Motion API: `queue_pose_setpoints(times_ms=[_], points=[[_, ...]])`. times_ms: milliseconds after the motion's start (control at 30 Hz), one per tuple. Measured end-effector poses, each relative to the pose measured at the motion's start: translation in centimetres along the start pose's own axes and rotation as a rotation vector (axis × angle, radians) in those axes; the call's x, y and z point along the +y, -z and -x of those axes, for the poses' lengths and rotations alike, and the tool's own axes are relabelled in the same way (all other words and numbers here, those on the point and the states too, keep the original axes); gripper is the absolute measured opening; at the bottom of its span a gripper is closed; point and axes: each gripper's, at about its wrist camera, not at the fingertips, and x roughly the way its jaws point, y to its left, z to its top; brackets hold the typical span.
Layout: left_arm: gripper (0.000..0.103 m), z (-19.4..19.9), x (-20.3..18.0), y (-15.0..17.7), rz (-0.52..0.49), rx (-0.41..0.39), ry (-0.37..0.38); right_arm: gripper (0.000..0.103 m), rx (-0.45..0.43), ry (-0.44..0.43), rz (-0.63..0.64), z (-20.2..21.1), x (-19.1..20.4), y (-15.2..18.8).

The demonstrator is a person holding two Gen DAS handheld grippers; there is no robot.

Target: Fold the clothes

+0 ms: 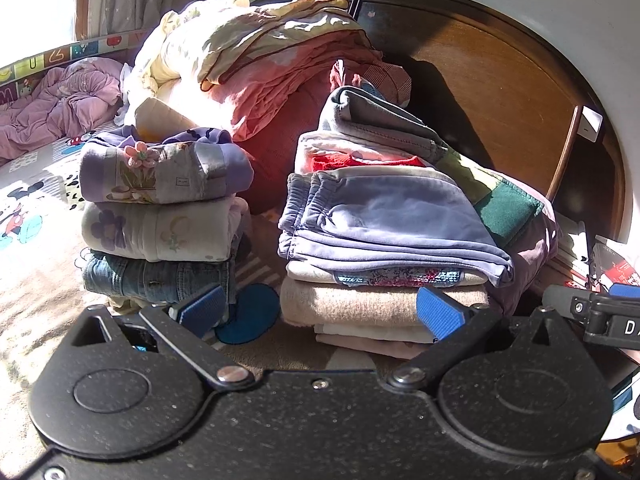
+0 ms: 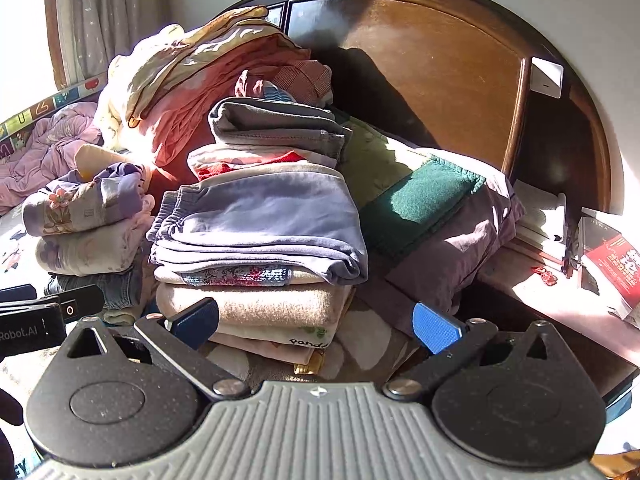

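Blue pads wide apart, nothing held

I see my left claw (image 1: 320, 312) and right claw (image 2: 316, 326) both spread wide and empty, low in each frame, before the tall folded stack (image 2: 260, 220); a shorter stack (image 1: 160, 216) sits centre-left.

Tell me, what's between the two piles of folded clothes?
Just bedsheet with a blue circle print, seen between the short pile and tall pile in the left wrist view.

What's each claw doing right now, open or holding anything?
Left claw: open, holding nothing.
Right claw: open, holding nothing.
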Motion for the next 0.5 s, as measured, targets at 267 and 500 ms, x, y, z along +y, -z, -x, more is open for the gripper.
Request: queue_pose_setpoints(times_ms=[267, 500], points=[[0.103, -4.6, 0.4, -0.4, -0.025, 0.033, -0.062, 0.102, -0.049, -0.063, -0.034, -4.2, -2.2, -1.3], [0.103, -6.7, 0.2, -0.2, -0.010, 0.075, -0.057, 0.102, -0.028, -0.126, -0.108, -7.2, -4.1, -1.7]])
